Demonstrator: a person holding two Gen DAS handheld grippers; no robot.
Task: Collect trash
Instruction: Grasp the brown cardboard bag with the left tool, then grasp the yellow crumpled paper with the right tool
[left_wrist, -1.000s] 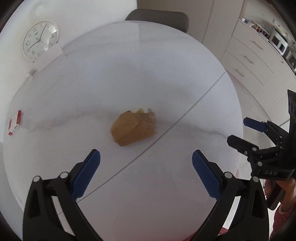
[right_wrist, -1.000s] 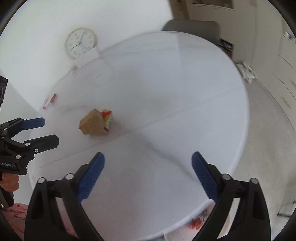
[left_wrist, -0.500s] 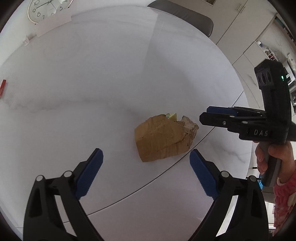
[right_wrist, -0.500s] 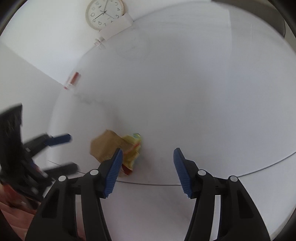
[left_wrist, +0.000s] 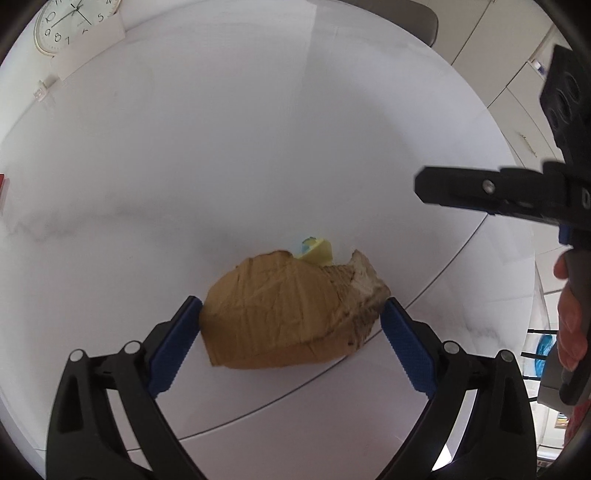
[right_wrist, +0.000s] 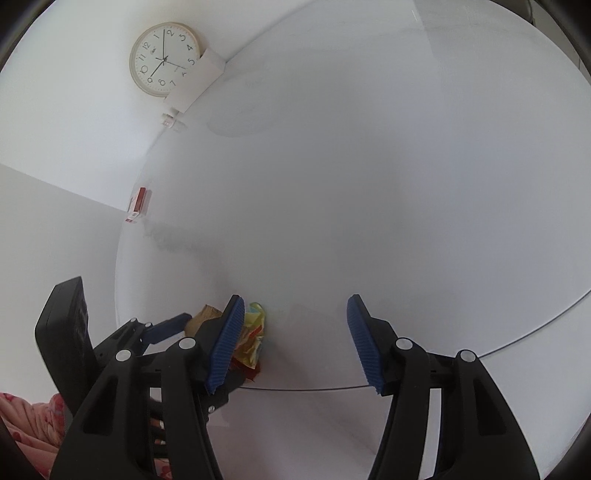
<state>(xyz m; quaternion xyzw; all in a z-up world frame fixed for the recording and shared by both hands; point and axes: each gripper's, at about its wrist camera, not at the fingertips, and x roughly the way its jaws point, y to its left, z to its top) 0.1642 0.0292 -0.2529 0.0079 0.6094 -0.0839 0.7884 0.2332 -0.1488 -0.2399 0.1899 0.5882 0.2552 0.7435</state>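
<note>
Left gripper (left_wrist: 291, 325) has its blue pads on either side of the crumpled brown paper bag (left_wrist: 288, 314), right at the bag's edges but not squeezing it as far as I can see, so I'd call it open around the bag. That bag sits on the white round table (left_wrist: 258, 147), near the thin seam line, with some yellow wrapper (right_wrist: 255, 328) poking out the far end.

Right gripper (right_wrist: 295, 339) is half open with nothing between its pads, hovering just beside the wrapper end.

For a clean grab I'd sink the left pads lower so they catch the bag's body, not the torn flap. Crumpled paper gives a lot, so close slowly and firmly. I'd keep the right one near that open end in case the wrapper slips out on the lift.
</note>
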